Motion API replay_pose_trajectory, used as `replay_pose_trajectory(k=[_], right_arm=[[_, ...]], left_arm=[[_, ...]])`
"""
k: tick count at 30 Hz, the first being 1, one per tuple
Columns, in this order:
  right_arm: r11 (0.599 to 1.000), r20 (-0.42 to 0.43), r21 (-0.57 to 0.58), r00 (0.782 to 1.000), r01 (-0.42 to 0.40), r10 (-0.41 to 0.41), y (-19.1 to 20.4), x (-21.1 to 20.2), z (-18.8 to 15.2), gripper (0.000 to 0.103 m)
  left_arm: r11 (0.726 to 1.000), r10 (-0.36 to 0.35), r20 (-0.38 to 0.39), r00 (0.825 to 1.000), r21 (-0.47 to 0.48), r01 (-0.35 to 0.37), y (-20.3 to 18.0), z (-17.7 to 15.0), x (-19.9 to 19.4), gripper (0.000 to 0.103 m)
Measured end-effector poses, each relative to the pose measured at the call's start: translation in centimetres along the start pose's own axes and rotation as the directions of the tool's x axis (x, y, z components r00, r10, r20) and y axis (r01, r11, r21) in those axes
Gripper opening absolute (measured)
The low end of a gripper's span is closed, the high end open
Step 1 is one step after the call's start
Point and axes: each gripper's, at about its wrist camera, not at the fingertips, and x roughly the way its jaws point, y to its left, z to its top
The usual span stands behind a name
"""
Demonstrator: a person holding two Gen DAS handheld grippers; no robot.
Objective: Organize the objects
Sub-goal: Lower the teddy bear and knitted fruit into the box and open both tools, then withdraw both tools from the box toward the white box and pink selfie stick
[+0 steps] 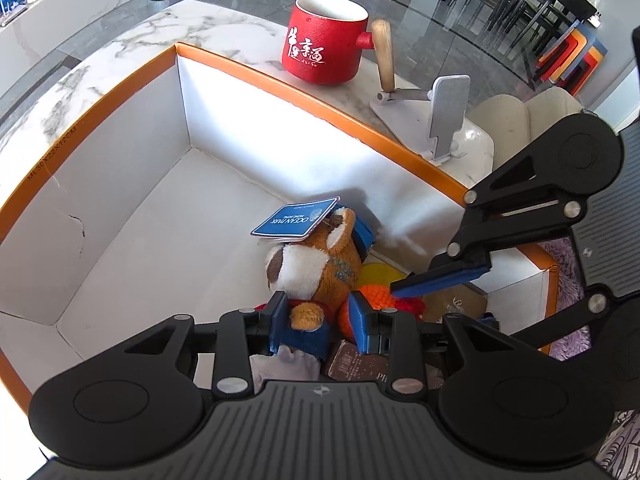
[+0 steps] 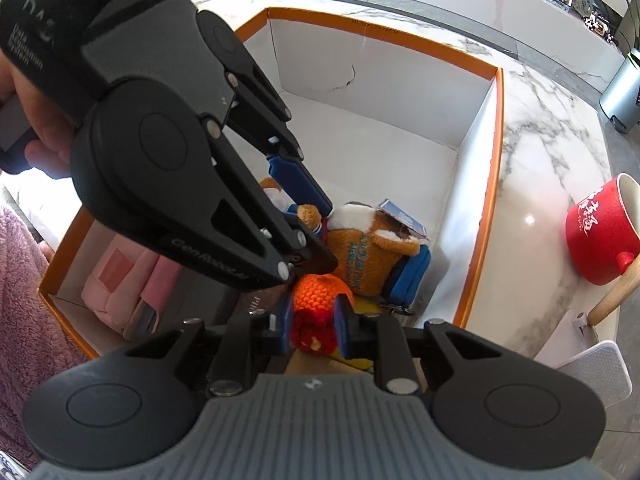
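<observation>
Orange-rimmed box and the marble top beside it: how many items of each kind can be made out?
Soft toys: 2, brown plush and orange crochet toy, in the box
Pouches: 2, blue pouch, pink pouch
Mugs: 1, red mug
Phone stands: 1, white stand
Total: 6

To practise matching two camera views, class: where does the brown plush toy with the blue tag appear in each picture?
Left wrist view: the brown plush toy sits low centre, its foot between the left gripper fingers.
Right wrist view: the toy lies centre, beyond the orange crochet toy.
Shared landmark: the red mug outside the orange-rimmed box.
</observation>
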Motion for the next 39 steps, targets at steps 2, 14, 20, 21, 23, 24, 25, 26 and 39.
replay_pose_trajectory(k=[2,14,20,21,23,24,25,26,39], right_arm=[[1.0,0.012,0.006,1.0,0.005,-0.005,0.1,-0.6,-0.2,0.025],[0.99,0.15,0.136,0.987,0.039,-0.06,0.6,-4.7,-1.7,0.042],[0.976,0.25,0.215,0.965,0.026,-0.08,1.1,-6.7,-3.2,0.054],[0.976,0.261,0.216,0.961,0.028,-0.085,1.4,-6.8,-3.1,0.057],[0.977,0.276,0.211,0.957,0.031,-0.09,1.6,-7.4,-3.5,0.06],[0.977,0.288,0.212,0.953,0.032,-0.094,1.8,-7.4,-3.6,0.06],[0.977,0.312,0.21,0.945,0.028,-0.095,2.0,-7.6,-3.9,0.06],[0.979,0.34,0.204,0.936,0.024,-0.094,2.2,-7.8,-4.1,0.061],[0.997,0.453,0.051,0.891,-0.06,0.031,8.0,-7.6,1.7,0.063]], left_arm=[[1.0,0.01,0.014,1.0,-0.007,-0.01,-0.3,-0.1,-0.2,0.038],[0.994,0.102,0.17,0.98,-0.05,-0.095,-3.4,-2.4,-5.3,0.041],[0.983,0.179,0.279,0.944,-0.088,-0.161,-5.9,-4.5,-8.3,0.042],[0.98,0.198,0.293,0.935,-0.097,-0.176,-6.2,-4.9,-8.7,0.042],[0.972,0.229,0.326,0.917,-0.121,-0.2,-6.7,-5.9,-9.8,0.042],[0.967,0.25,0.35,0.903,-0.135,-0.215,-7.0,-6.4,-10.4,0.042],[0.962,0.271,0.376,0.886,-0.145,-0.233,-7.3,-6.9,-11.0,0.042],[0.954,0.299,0.401,0.866,-0.154,-0.258,-7.5,-7.4,-11.4,0.042],[0.855,0.512,0.468,0.72,-0.362,-0.372,-5.2,-12.7,-17.0,0.052]])
